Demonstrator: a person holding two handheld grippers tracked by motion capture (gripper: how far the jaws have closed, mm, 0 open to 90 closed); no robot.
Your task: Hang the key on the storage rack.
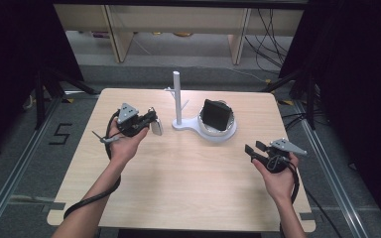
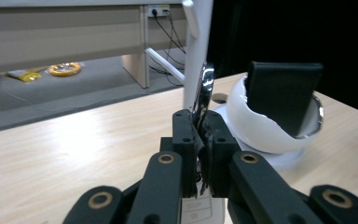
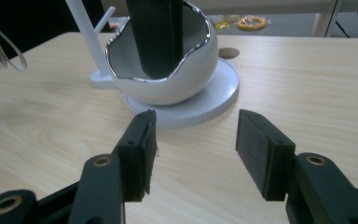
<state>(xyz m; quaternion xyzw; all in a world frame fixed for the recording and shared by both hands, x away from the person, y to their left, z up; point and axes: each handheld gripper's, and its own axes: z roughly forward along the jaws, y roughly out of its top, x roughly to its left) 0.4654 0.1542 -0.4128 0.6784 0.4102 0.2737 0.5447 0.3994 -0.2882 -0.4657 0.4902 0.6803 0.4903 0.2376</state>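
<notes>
My left gripper is shut on a flat white fob with a chrome rim, held edge-up just left of the white stand's post. In the left gripper view the fob sticks up from between the closed jaws, with the post right behind it. The stand's white bowl holds an upright black block. My right gripper is open and empty, off to the right of the bowl. Its view looks between the spread jaws at the bowl and block.
The light wooden table has bare surface in front of the stand. A small brown disc lies behind the stand's round base. Beyond the table are shelf legs, floor cables and black tripod legs.
</notes>
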